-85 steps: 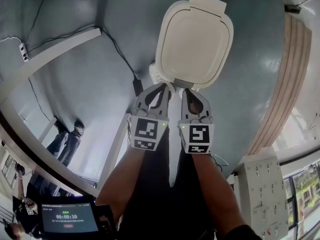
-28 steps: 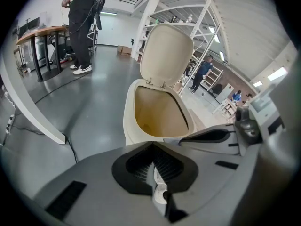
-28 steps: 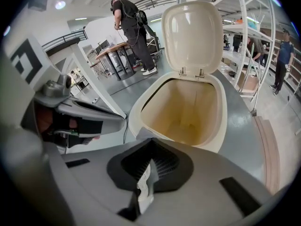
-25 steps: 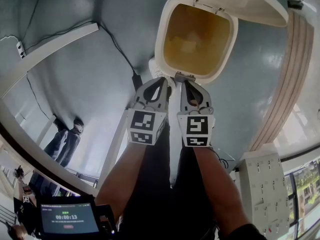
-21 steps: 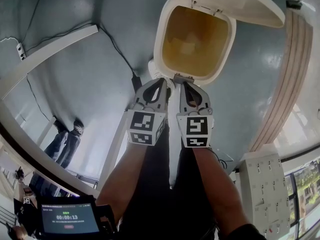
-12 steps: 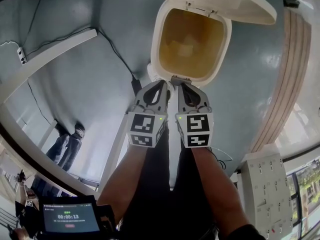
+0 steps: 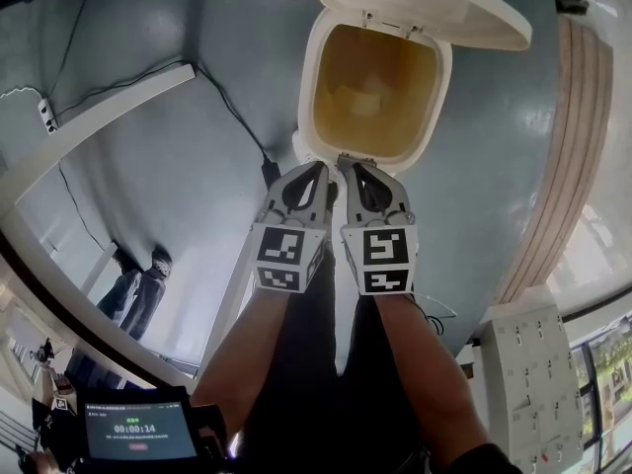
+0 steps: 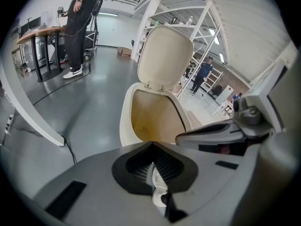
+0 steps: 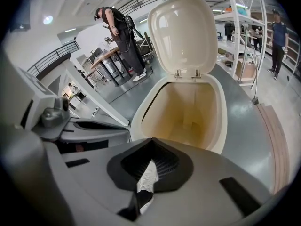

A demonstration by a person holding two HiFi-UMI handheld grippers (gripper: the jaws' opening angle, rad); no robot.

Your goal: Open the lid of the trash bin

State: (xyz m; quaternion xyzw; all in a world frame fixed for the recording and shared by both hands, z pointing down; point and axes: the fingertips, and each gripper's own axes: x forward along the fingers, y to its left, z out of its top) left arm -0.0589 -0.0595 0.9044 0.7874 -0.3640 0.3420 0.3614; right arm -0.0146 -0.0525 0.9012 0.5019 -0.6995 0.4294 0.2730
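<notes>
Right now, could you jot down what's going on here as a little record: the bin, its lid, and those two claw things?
Trash bin: white, yellowish inside, standing on the grey floor
Lid: raised, hinged at the bin's far rim
Left gripper: jaws together, holding nothing, at the bin's near rim
Right gripper: jaws together, holding nothing, right beside the left one
Task state: the lid looks open
</notes>
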